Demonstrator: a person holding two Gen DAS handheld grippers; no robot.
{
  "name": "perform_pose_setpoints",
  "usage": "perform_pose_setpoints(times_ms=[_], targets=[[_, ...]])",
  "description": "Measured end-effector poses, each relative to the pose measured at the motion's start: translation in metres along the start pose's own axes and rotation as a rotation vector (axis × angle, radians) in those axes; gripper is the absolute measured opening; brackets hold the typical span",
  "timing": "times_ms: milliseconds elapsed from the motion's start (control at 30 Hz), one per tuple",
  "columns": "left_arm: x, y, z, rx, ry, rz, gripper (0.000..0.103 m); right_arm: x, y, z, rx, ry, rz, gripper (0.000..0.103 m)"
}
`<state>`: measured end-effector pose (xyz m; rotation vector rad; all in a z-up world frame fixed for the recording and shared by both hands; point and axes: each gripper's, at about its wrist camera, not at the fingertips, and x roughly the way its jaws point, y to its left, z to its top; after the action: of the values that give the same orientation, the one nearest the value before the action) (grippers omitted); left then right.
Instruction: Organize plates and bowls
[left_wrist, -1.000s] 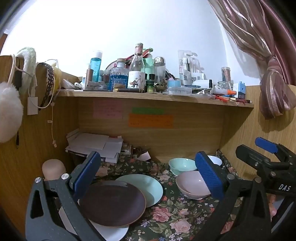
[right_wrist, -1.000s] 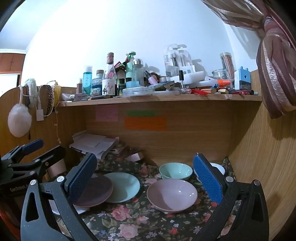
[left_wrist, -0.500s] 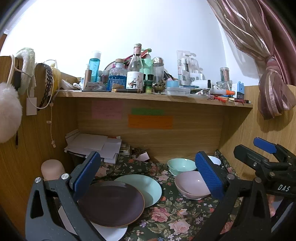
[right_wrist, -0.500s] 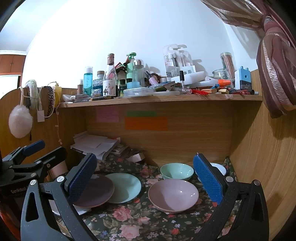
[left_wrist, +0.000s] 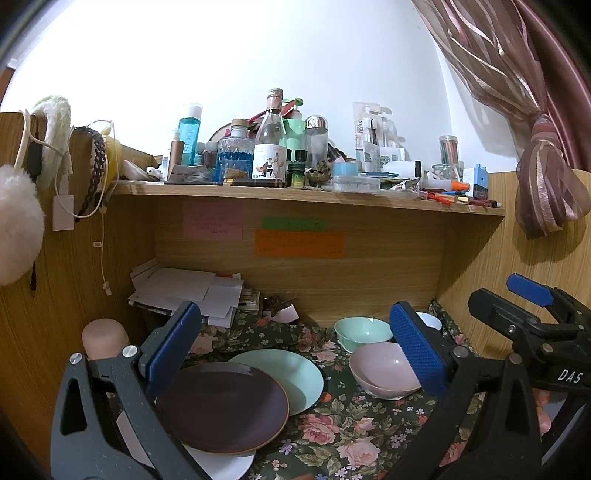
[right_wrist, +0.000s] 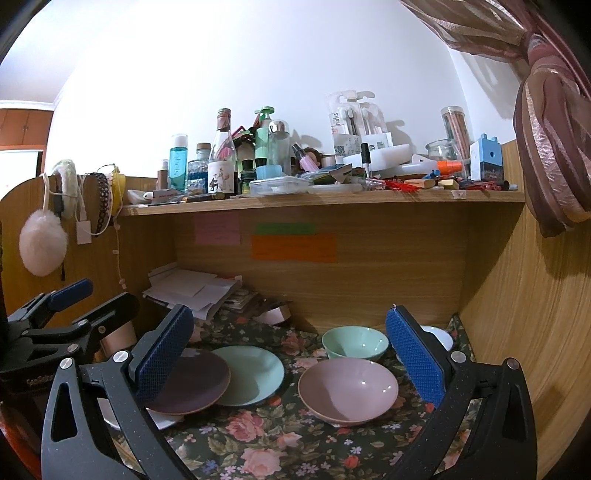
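On the floral cloth lie a dark purple plate (left_wrist: 221, 406) overlapping a mint plate (left_wrist: 291, 373) and a white plate (left_wrist: 221, 463) beneath. To the right sit a pink bowl (left_wrist: 384, 369), a mint bowl (left_wrist: 362, 330) and a white bowl (left_wrist: 430, 321). My left gripper (left_wrist: 295, 350) is open and empty, held above the plates. My right gripper (right_wrist: 291, 354) is open and empty above the pink bowl (right_wrist: 347, 389), with the purple plate (right_wrist: 192, 384), mint plate (right_wrist: 251, 373) and mint bowl (right_wrist: 354, 343) ahead.
A wooden back wall with sticky notes (left_wrist: 299, 243) closes the nook. A shelf (left_wrist: 295, 194) above holds many bottles. A paper stack (left_wrist: 188, 291) and a beige cup (left_wrist: 103, 338) stand at the left. A wooden side wall (right_wrist: 517, 314) and curtain (right_wrist: 546, 147) are right.
Both grippers have drifted slightly back and up; the dishes sit a little lower in view. Nothing was grasped or moved.
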<state>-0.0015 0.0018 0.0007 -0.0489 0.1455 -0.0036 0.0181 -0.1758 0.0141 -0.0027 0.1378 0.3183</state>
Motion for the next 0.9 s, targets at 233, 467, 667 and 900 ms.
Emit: perform_pose_setpoints(times_ms=[233, 467, 667, 900], targets=[[0.0002, 0.0008, 0.0002, 0.001, 0.000, -0.001, 0.103, 0.0005, -0.0004, -0.0001, 0.000, 0.001, 0.008, 0.103], [0.0011, 0.0024, 0.0003, -0.002, 0.002, -0.001, 0.103, 0.0017, 0.0012, 0.0002, -0.003, 0.000, 0.008, 0.103], [0.0026, 0.0056, -0.0010, -0.004, 0.006, -0.001, 0.103, 0.0023, 0.0015, 0.0002, -0.002, 0.002, 0.009, 0.103], [0.0032, 0.0062, -0.0018, -0.004, 0.006, 0.000, 0.103, 0.0038, 0.0023, -0.0004, -0.003, 0.002, 0.005, 0.103]])
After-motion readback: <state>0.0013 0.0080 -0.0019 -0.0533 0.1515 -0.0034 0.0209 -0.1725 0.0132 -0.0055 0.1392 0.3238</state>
